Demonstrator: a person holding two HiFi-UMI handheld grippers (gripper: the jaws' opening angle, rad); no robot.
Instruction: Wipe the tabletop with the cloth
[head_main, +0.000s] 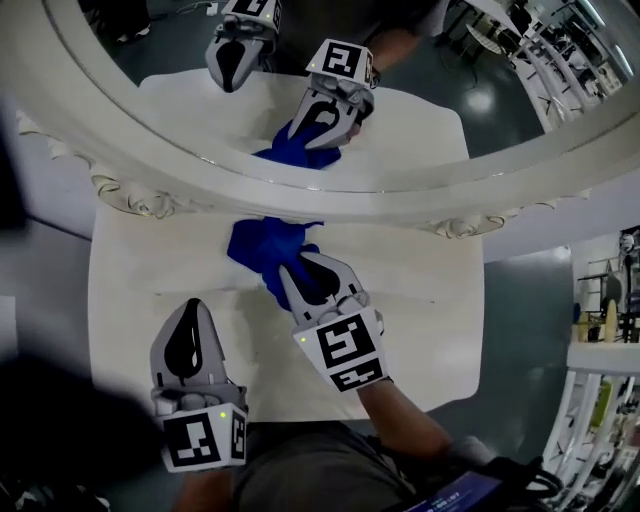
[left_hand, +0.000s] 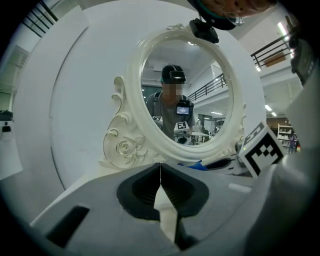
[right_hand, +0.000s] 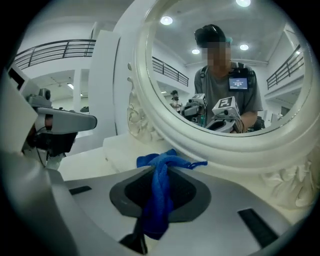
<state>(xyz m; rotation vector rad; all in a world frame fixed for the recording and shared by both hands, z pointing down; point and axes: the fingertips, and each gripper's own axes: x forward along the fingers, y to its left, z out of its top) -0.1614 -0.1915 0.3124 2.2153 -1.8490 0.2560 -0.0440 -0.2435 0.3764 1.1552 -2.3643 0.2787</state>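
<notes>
1 blue cloth (head_main: 262, 245) clamped in right hand-held gripper (head_main: 305, 275); left hand-held gripper (head_main: 193, 318) closed & empty; 1 mirror (head_main: 400, 197).

You're in a big open hall, more a showroom or test floor than a home. Directly ahead of your right gripper (right_hand: 160, 172) stands a white dressing table (head_main: 130, 300) with an ornate oval mirror (left_hand: 134, 90). Up and left of that gripper, balcony railings (right_hand: 55, 50) line an upper level. The floor (head_main: 520, 300) is dark and glossy, and stocked shelving (head_main: 600, 355) stands off to the gripper's right.
</notes>
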